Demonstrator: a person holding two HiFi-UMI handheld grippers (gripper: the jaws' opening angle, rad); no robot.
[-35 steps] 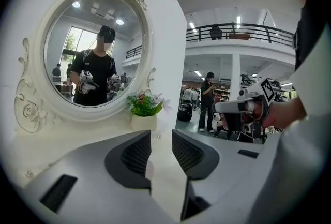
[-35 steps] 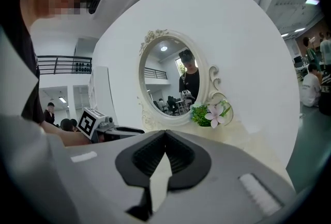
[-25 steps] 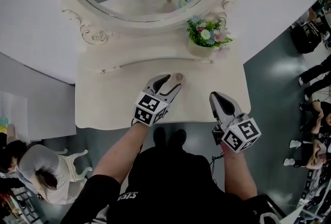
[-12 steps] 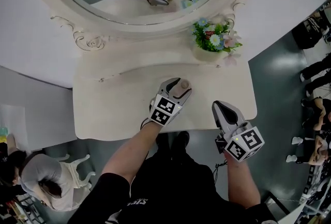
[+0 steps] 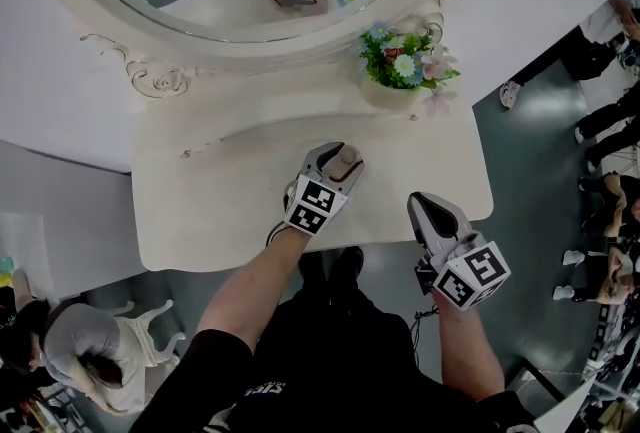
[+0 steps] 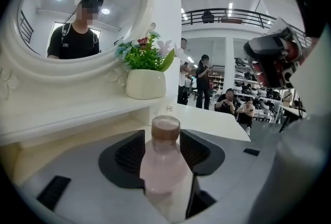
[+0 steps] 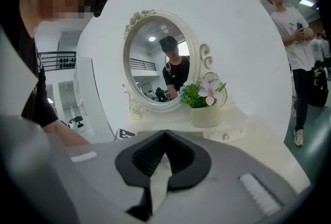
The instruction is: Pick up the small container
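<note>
Fingers of left gripper closing round bottle on desk.
Right gripper's fingers pressed together, empty, near desk edge.

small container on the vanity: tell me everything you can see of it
The small container is a little bottle, pale pink and translucent-looking, with a round brownish cap. It stands upright on the cream vanity top, between the jaws of the left gripper, which are closing round it. Whether the pads press on it yet cannot be told.
</note>
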